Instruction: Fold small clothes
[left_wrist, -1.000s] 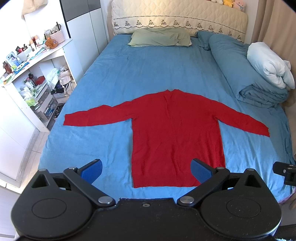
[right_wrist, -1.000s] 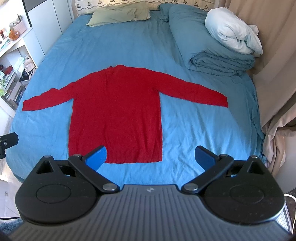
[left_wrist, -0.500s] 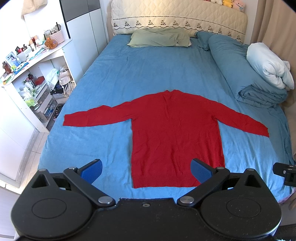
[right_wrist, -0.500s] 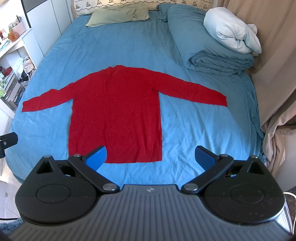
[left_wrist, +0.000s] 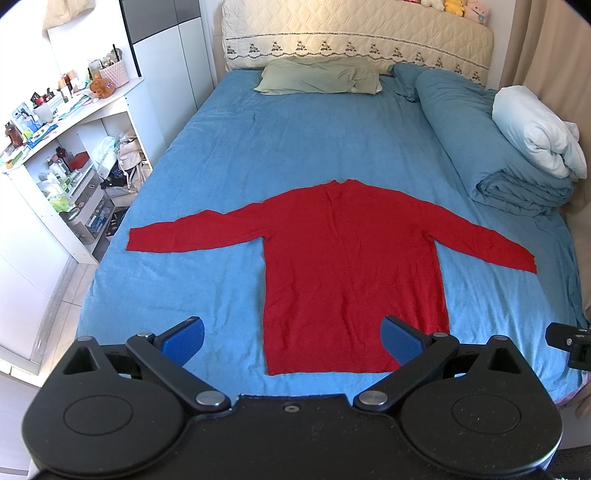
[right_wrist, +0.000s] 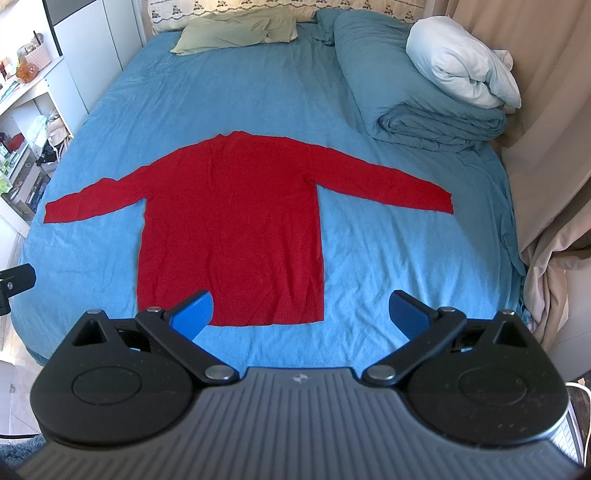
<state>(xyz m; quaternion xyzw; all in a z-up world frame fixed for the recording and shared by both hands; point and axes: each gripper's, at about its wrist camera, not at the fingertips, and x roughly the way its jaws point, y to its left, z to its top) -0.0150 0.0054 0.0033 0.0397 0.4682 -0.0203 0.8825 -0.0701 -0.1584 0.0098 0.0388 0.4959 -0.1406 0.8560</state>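
A red long-sleeved sweater (left_wrist: 351, 266) lies flat on the blue bed, both sleeves spread out, hem towards me; it also shows in the right wrist view (right_wrist: 232, 225). My left gripper (left_wrist: 293, 338) is open and empty, held above the foot of the bed near the hem. My right gripper (right_wrist: 301, 312) is open and empty, above the hem's right corner. A black part of the right gripper shows at the right edge of the left wrist view (left_wrist: 569, 341).
The bed (left_wrist: 295, 147) has a green pillow (left_wrist: 317, 75) at the head, a rolled blue duvet (left_wrist: 480, 147) and a white pillow (left_wrist: 535, 129) on the right. Cluttered white shelves (left_wrist: 74, 162) stand left. Beige curtains (right_wrist: 546, 110) hang right.
Both views have shifted very slightly; the sweater sits a touch lower in the left wrist view. Both grippers stay open and nothing has been touched.
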